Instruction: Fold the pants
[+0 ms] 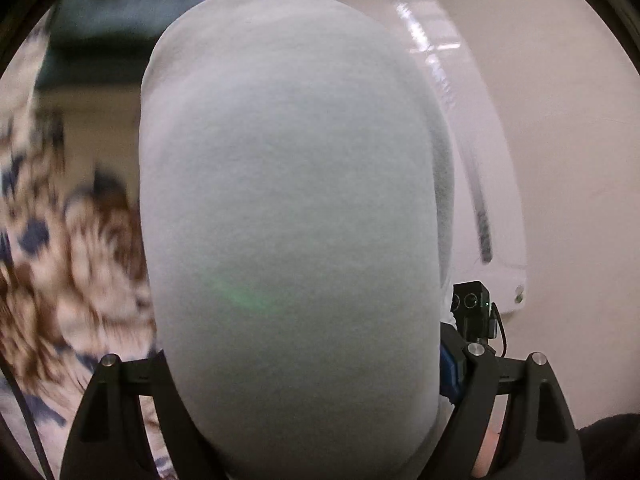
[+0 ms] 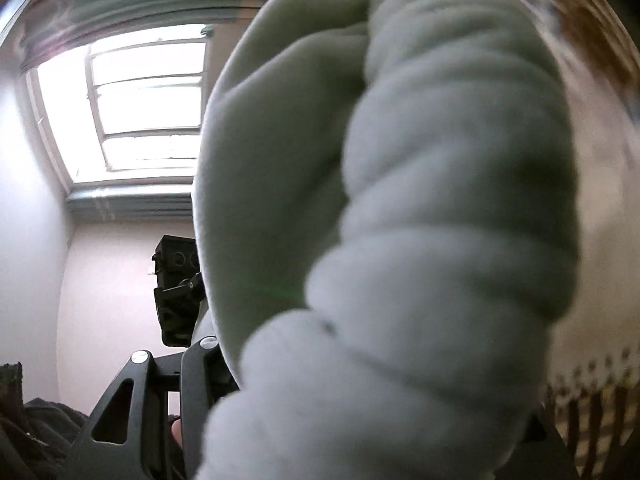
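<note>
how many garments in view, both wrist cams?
1: the pale grey pants, bunched between the left gripper arms and filling the right wrist view. Anything behind them is hidden.

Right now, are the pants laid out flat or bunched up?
Bunched up. In the right wrist view the pale grey pants hang in thick gathered folds, lifted off any surface; the left wrist view shows only smooth cloth.

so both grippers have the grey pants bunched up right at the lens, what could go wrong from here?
1. The pants fill most of the left wrist view and, bunched in ridges, most of the right, so neither camera shows where the cloth hangs; a fold could land crooked.
2. The fingertips of the left gripper and right gripper are buried in cloth. The thick wad may slip, and grip depth cannot be checked.
3. The patterned cloth below is blurred, making placement hard to judge.
</note>
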### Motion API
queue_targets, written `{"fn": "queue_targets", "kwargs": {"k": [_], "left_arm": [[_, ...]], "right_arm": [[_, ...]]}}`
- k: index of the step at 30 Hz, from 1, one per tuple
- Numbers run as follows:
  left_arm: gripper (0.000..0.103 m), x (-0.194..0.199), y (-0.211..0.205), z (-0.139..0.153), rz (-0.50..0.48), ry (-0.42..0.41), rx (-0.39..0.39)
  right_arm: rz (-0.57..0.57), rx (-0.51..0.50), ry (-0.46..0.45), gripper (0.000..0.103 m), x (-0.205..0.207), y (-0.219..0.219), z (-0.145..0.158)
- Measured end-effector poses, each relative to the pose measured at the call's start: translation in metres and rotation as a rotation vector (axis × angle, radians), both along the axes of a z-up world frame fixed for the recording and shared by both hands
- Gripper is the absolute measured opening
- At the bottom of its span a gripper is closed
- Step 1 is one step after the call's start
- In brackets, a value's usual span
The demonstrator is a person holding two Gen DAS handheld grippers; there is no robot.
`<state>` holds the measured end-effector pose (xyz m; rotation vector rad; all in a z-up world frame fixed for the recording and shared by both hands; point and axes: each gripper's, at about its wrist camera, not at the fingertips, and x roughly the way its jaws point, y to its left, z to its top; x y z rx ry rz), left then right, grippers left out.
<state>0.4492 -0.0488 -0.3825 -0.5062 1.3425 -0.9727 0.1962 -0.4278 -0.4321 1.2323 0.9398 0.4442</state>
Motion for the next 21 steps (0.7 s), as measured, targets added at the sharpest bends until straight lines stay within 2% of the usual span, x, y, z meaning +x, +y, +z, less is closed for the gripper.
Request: {"fn": "queue_targets", "kwargs": {"k": [5, 6, 9, 12, 15, 19, 21], "left_arm": [[0.084, 0.073, 0.001, 0.067, 0.097, -0.064, -0.053], [0.084, 0.088, 0.004, 0.076, 0.113, -0.074, -0.063], [0.084, 0.142, 0.019, 0.097, 0.181, -0.100, -0.079], [0.084, 0.204, 0.050, 0.101, 0.247, -0.109, -0.081], [0.084, 0.256, 0.066, 0.087, 0.291, -0.092, -0.085], [0.084, 0.315, 0.073, 0.026, 0.319, -0.027, -0.053], [0.084, 0.336, 0.077, -0.023, 0.331, 0.054, 0.009]], "right_arm": [[0.070, -0.072, -0.080, 0.057, 0.064, -0.036, 0.080], [0.087, -0.091, -0.099, 0.057, 0.088, -0.040, 0.097], [0.137, -0.109, -0.131, 0.057, 0.138, -0.047, 0.122], [0.200, -0.133, -0.148, 0.057, 0.207, -0.044, 0.136], [0.259, -0.168, -0.153, 0.057, 0.256, -0.037, 0.130], [0.295, -0.179, -0.094, 0.057, 0.309, -0.041, 0.086], [0.313, -0.183, -0.026, 0.057, 0.320, -0.046, 0.052]]}}
